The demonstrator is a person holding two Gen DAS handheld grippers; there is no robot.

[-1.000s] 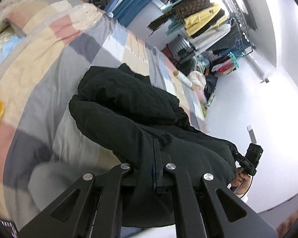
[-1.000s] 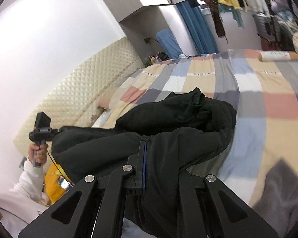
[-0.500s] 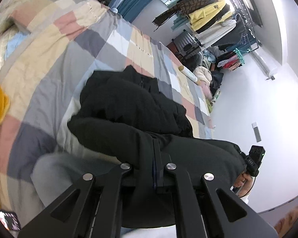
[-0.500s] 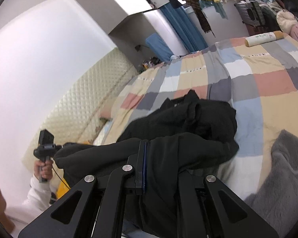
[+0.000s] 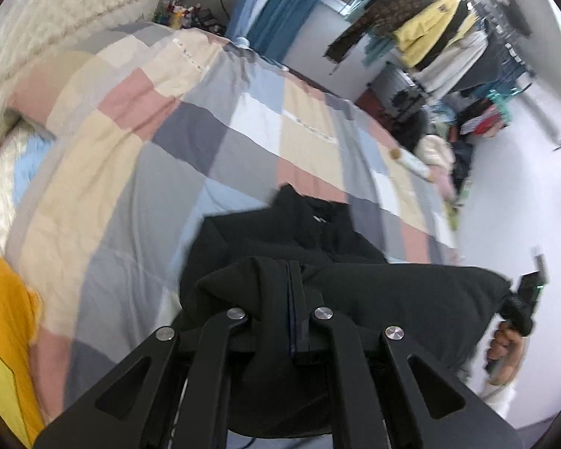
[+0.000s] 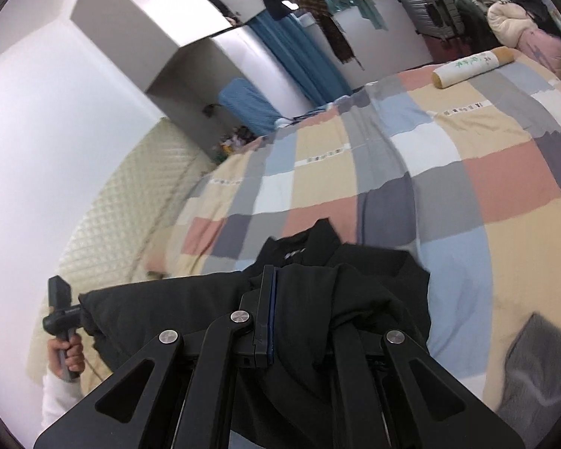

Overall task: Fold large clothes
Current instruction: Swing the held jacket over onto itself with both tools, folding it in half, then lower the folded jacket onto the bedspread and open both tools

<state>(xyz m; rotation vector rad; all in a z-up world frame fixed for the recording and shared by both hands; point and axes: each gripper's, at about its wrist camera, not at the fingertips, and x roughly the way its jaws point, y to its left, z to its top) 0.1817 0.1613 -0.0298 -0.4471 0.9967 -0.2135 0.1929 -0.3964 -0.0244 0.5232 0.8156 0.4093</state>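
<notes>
A large black jacket [image 5: 299,232] hangs stretched between my two grippers above the checkered bed; its collar end rests on the quilt [image 5: 205,119]. My left gripper [image 5: 293,273] is shut on one edge of the jacket. My right gripper [image 6: 271,280] is shut on the other edge of the jacket [image 6: 355,280]. The right gripper's handle and hand show at the right of the left wrist view [image 5: 520,307]. The left gripper's handle and hand show at the left of the right wrist view [image 6: 61,318].
A quilted cream headboard [image 6: 123,205] runs along one side of the bed. A rolled paper tube [image 6: 471,63] lies near the far edge. A grey fleece garment [image 6: 535,366] lies near me. A yellow garment [image 5: 0,329] lies at the left. A clothes rack [image 5: 441,26] stands beyond the bed.
Both grippers have risen and drawn back with the jacket. More of the jacket has left the quilt, and its collar now trails on the bed in front of me.
</notes>
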